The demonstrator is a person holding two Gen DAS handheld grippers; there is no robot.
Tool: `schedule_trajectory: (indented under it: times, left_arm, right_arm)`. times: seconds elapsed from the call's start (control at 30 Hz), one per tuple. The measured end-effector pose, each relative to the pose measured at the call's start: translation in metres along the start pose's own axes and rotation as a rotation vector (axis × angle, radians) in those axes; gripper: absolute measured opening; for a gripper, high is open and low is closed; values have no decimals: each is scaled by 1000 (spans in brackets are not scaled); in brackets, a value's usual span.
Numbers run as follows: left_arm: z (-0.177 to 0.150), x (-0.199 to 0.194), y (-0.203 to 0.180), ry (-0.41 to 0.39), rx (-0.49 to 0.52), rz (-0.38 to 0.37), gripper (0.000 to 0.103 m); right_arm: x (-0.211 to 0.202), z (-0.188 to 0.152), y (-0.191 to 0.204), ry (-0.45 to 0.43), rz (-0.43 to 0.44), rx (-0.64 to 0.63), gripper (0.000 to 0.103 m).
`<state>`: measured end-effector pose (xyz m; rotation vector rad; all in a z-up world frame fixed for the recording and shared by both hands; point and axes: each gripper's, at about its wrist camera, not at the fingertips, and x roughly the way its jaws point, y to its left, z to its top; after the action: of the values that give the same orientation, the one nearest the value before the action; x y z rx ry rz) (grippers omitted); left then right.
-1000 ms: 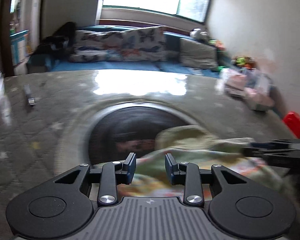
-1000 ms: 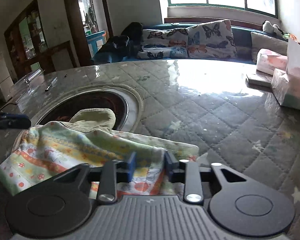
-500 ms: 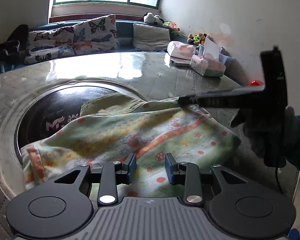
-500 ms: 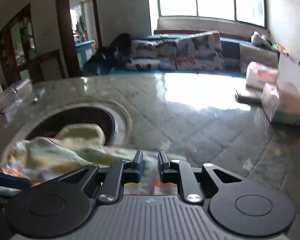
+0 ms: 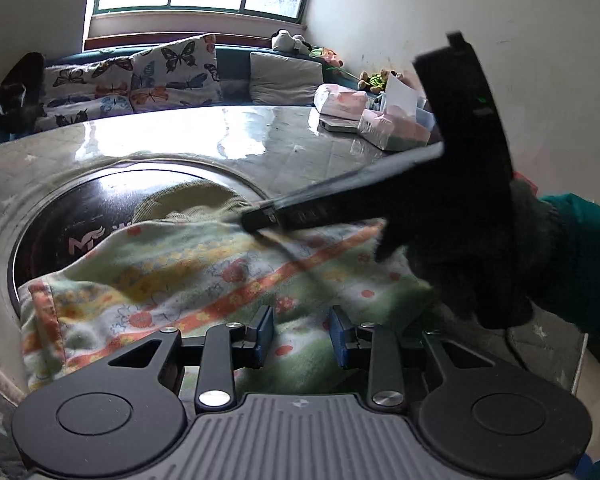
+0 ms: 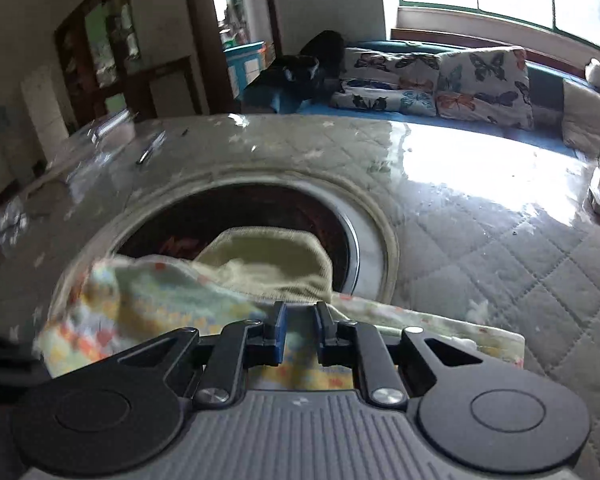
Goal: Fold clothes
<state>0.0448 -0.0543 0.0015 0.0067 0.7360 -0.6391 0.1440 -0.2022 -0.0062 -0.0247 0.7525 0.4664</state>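
Observation:
A flower-and-stripe patterned garment (image 5: 204,280) with an olive-green waistband (image 5: 188,204) lies over the round dark inset of the table. My left gripper (image 5: 302,338) is open just above its near edge, holding nothing. My right gripper (image 6: 298,334) is narrowly open over the garment (image 6: 148,308) near the waistband (image 6: 268,260), with cloth between and under its fingers; a grip is not clear. In the left wrist view the right gripper (image 5: 260,218) reaches in from the right, its tip on the cloth, held by a gloved hand (image 5: 492,264).
The table has a quilted grey cover (image 6: 500,248) and a round dark inset (image 5: 100,204) with a pale rim. Tissue packs and boxes (image 5: 380,124) sit at the far right. A pen (image 6: 146,154) lies far left. A sofa with butterfly cushions (image 5: 140,76) is behind.
The right gripper has swung left and in over the garment toward the waistband, and its jaws have widened a little. The left gripper has stayed open over the near edge.

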Motion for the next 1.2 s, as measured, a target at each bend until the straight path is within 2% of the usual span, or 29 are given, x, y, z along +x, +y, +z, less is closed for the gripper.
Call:
schedule_trajectory:
  times: [0.13, 0.33, 0.5, 0.63, 0.73, 0.9, 1.0, 1.2]
  left_arm:
    - [3, -9, 10, -28, -26, 13, 33]
    - [25, -10, 54, -82, -165, 120, 33]
    - [35, 9, 91, -50, -263, 208, 33]
    - [30, 10, 102, -51, -287, 227, 33]
    - [26, 1, 96, -66, -276, 234, 33]
    - [15, -27, 59, -109, -181, 203, 33]
    - [2, -36, 38, -110, -128, 174, 33]
    - [-30, -39, 22, -98, -95, 183, 33]
  right_arm:
    - [-10, 4, -3, -37, -10, 4, 16]
    - [-27, -10, 2, -27, 11, -23, 16]
    - [-32, -22, 12, -22, 36, -41, 17]
    - [-40, -35, 30, -14, 58, -115, 21]
    - [-49, -43, 39, -19, 64, -142, 23]
    - [-68, -58, 60, -55, 64, -218, 29]
    - [-72, -68, 77, -78, 54, -295, 29]
    - [-76, -82, 90, -75, 82, -324, 31]
